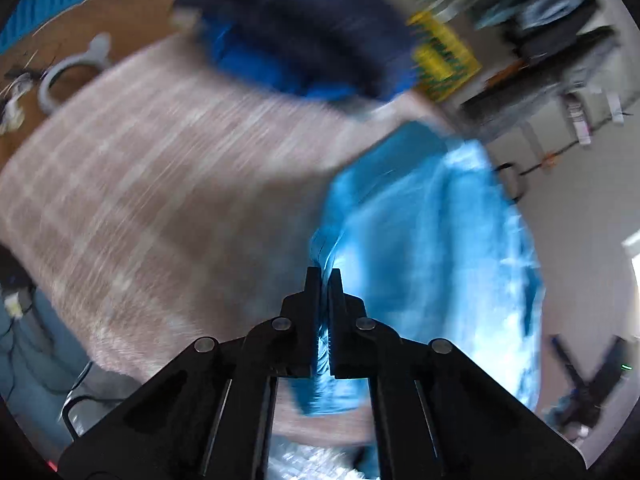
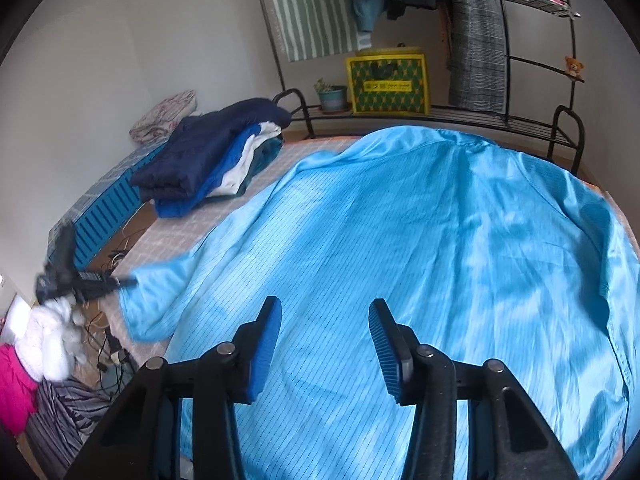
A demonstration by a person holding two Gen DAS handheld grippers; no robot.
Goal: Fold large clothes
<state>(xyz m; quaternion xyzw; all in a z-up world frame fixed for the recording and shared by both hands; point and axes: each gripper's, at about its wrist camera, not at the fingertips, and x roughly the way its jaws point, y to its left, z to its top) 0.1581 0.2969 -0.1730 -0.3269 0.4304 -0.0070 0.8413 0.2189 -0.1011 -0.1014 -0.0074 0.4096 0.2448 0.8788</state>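
Observation:
A large light-blue pinstriped garment (image 2: 400,248) lies spread over the checked bed cover (image 2: 188,232). My right gripper (image 2: 324,312) is open and empty, just above the garment's near middle. My left gripper (image 1: 325,276) is shut on a sleeve of the blue garment (image 1: 424,248), with cloth pinched between its fingers; that view is blurred by motion. The left gripper also shows in the right wrist view (image 2: 92,280) at the left, holding the sleeve end out beyond the bed's edge.
A stack of folded clothes, dark navy on top (image 2: 208,152), sits at the bed's far left (image 1: 296,28). A black clothes rack (image 2: 460,116) with hanging clothes, a yellow bag (image 2: 388,84) and a plant pot stands behind. Cables and clothes lie on the floor at left (image 2: 60,360).

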